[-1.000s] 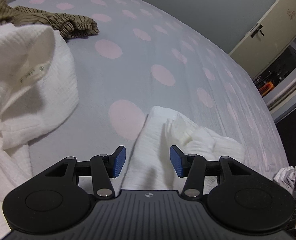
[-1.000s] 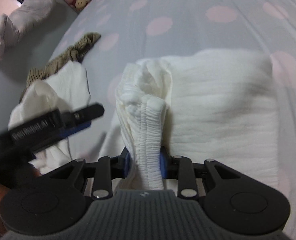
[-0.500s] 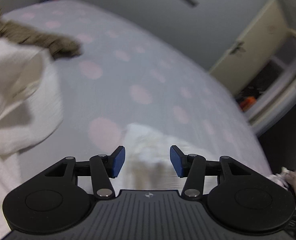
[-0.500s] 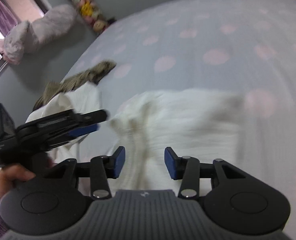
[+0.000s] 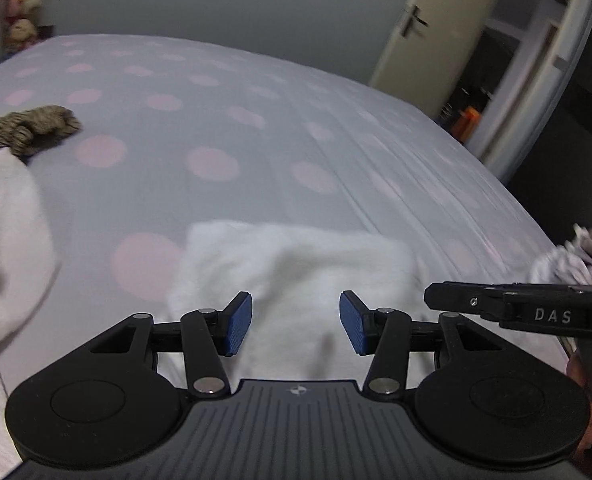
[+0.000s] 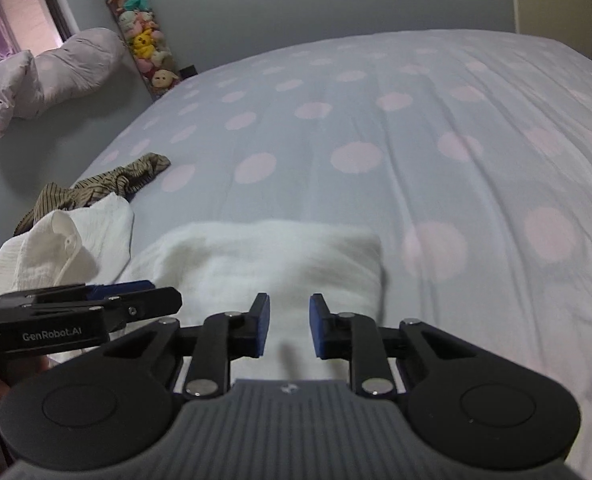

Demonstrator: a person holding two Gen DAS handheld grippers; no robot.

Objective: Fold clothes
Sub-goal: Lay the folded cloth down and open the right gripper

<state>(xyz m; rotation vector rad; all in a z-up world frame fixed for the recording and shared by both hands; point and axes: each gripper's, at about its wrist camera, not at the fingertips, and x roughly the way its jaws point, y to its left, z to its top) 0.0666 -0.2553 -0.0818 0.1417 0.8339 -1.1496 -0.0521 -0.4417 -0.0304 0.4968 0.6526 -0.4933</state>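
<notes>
The right gripper (image 6: 289,326) is no longer pinching the bunched edge of the folded white garment (image 6: 272,256) that it was clamping a second ago; it is now hanging above the cloth with nothing between its blue pads, and its jaws, after springing apart to let go, have just been closing in again to a narrow gap. The garment is lying as a flat, roughly rectangular stack on the spotted bedsheet (image 6: 375,128), directly ahead of both tools, which suggests that this piece is finished and the person is pulling back to move on. The left gripper (image 5: 295,322) is hovering over the near edge of the same stack with its jaws standing about half apart, as they were a moment earlier, gripping nothing and touching nothing that can be seen. To the left, a crumpled white shirt (image 6: 64,248) is waiting unfolded, partly lying over a brown striped garment (image 6: 108,184); judging by the layout, one of these is likely the next piece. Both cameras are showing more of the wall and door than before, so the tools appear to be lifting away from the bed.
</notes>
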